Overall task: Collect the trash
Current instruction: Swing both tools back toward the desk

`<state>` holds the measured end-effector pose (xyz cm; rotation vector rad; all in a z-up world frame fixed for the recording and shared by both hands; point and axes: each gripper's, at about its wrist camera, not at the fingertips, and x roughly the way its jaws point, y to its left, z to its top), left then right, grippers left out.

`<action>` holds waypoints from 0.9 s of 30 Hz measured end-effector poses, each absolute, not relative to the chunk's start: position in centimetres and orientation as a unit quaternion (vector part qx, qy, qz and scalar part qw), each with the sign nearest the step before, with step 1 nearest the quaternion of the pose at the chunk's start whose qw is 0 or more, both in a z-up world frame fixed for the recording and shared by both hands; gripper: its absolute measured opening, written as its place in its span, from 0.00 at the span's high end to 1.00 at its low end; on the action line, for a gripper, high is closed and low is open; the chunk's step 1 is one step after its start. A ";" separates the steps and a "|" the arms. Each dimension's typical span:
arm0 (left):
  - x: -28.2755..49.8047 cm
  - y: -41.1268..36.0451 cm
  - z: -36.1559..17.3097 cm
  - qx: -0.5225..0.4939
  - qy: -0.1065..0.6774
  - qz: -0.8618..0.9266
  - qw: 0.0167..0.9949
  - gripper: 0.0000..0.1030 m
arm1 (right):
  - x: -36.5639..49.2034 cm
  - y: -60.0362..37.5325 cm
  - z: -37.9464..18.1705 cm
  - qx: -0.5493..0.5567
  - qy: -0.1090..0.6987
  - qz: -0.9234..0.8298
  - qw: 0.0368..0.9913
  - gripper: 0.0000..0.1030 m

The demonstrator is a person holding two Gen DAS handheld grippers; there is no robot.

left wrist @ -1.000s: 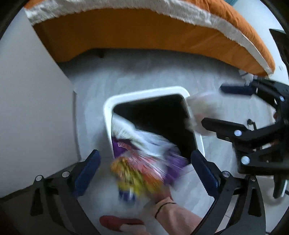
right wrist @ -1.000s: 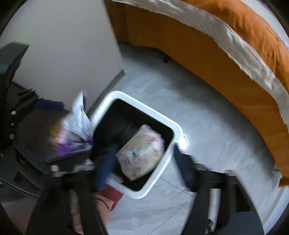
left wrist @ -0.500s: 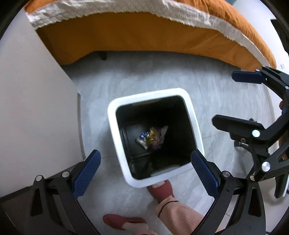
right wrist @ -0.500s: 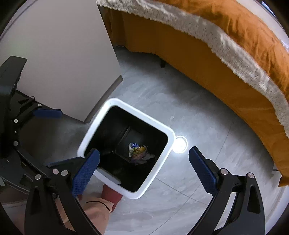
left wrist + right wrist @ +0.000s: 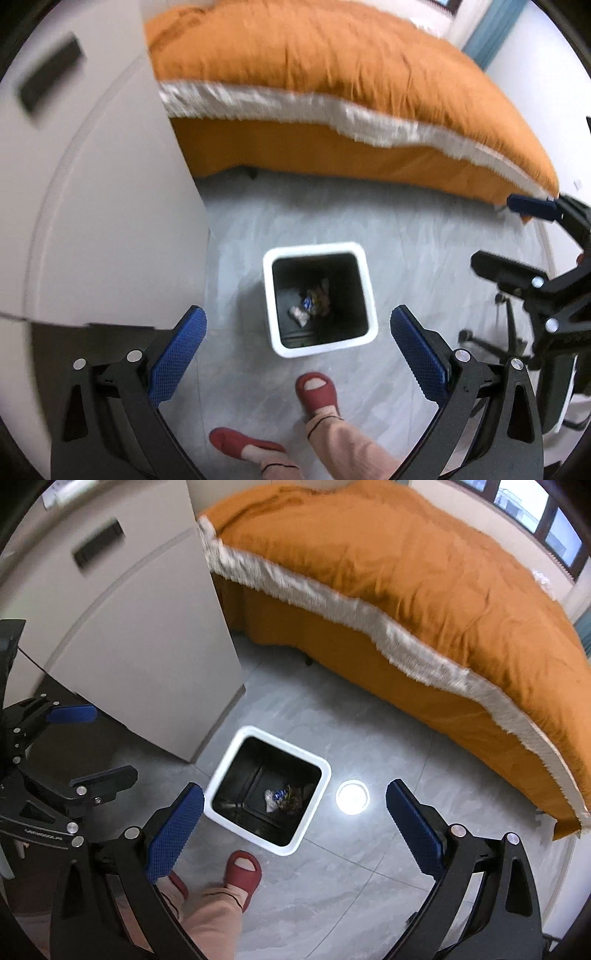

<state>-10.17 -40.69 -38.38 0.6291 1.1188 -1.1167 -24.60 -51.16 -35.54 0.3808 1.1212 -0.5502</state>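
Note:
A white square bin [image 5: 360, 291] [image 5: 310, 808] stands on the grey floor, far below both grippers. Crumpled wrappers [image 5: 312, 304] [image 5: 282, 798] lie at its dark bottom. My left gripper [image 5: 297, 349] is open, its blue pads wide apart with nothing between them. My right gripper [image 5: 295, 829] is open too and holds nothing. In the left wrist view the right gripper [image 5: 502, 236] shows at the right edge. In the right wrist view the left gripper [image 5: 88, 744] shows at the left edge.
A bed with an orange cover and white fringe [image 5: 332, 74] [image 5: 424, 590] fills the back. A white cabinet [image 5: 92, 203] [image 5: 147, 627] stands left of the bin. A person's feet in red slippers [image 5: 317, 393] [image 5: 242, 871] are near the bin. A round floor drain [image 5: 352, 796] lies right of it.
Both bags dropped out of the grippers into the bin. Both grippers then rose well above it, so the bin looks smaller and more of the bed shows.

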 end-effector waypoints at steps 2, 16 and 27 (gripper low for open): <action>-10.2 -39.8 -35.8 0.268 0.482 -0.496 0.670 0.05 | -24.5 -50.3 -32.9 0.176 0.504 -0.260 0.804 0.05; -4.9 -29.2 -16.4 0.189 0.372 -0.428 0.802 0.05 | -18.2 -43.1 -14.6 0.121 0.377 -0.214 0.893 0.05; 3.6 -17.3 -11.8 0.135 0.354 -0.290 0.879 0.05 | -6.5 -32.4 -10.5 0.046 0.344 -0.108 0.932 0.05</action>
